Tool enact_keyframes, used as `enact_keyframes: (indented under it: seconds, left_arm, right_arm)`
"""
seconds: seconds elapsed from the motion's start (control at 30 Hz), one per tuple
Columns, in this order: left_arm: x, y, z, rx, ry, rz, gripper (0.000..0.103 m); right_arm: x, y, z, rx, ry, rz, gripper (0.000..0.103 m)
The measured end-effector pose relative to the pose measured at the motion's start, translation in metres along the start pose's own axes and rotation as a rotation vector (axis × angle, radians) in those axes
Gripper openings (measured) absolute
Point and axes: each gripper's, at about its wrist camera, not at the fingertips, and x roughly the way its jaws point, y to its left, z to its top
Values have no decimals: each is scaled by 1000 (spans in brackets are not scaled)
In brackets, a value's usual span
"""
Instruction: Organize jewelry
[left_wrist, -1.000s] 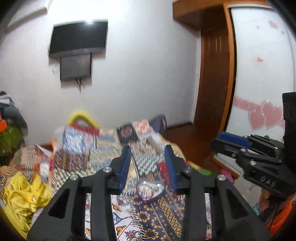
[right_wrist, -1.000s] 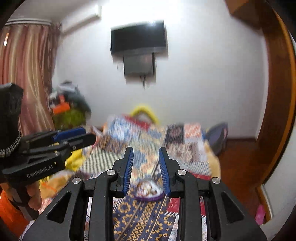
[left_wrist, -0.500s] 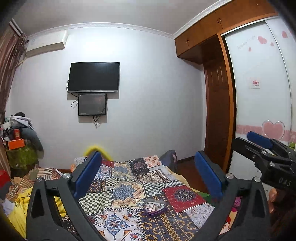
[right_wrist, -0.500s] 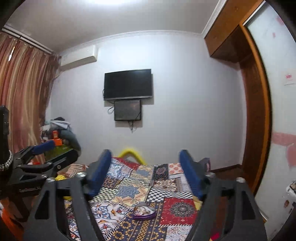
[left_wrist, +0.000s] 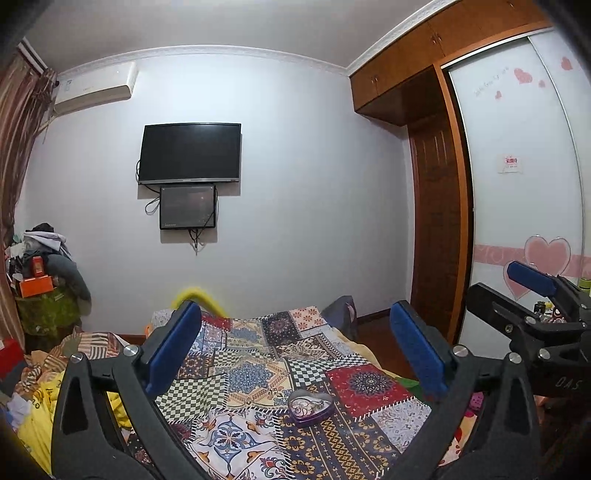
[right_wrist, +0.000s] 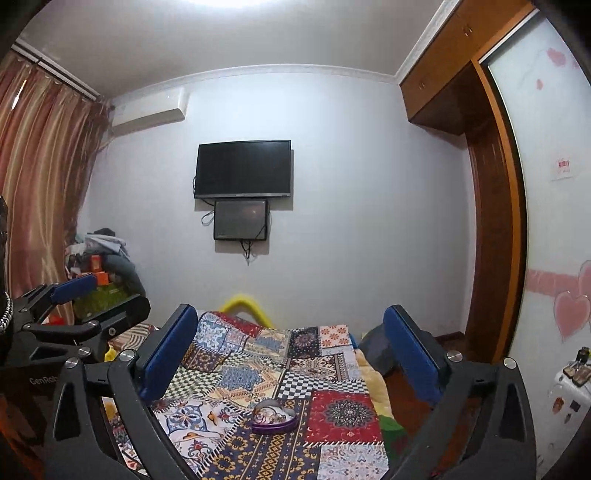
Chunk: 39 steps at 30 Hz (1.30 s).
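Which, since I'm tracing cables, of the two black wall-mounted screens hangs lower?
The smaller black screen, directly beneath the wider black television; a cable dangles below it.

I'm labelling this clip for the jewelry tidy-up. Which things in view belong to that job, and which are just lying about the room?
Part of the job:
- heart-shaped box holding jewelry, on the patchwork bedspread
- left claw, open and empty
- right claw, open and empty

Just lying about:
- wall TV
- small screen under it
- clothes pile
- yellow garment
- wardrobe
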Motion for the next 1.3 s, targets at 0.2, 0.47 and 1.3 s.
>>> enact_keyframes:
  seconds: [0.2, 0.47, 1.3]
  left_arm:
    - [1, -2, -2, 1, 8, -1, 103]
    - [6, -5, -6, 2, 16, 3, 103]
    - [14, -5, -9, -18, 30, -12, 103]
  right_arm:
    - [-3, -4, -3, 5, 14, 4, 100]
    - [-2, -6, -2, 9, 40, 1, 100]
    - [-7, -11, 4, 32, 66, 0, 100]
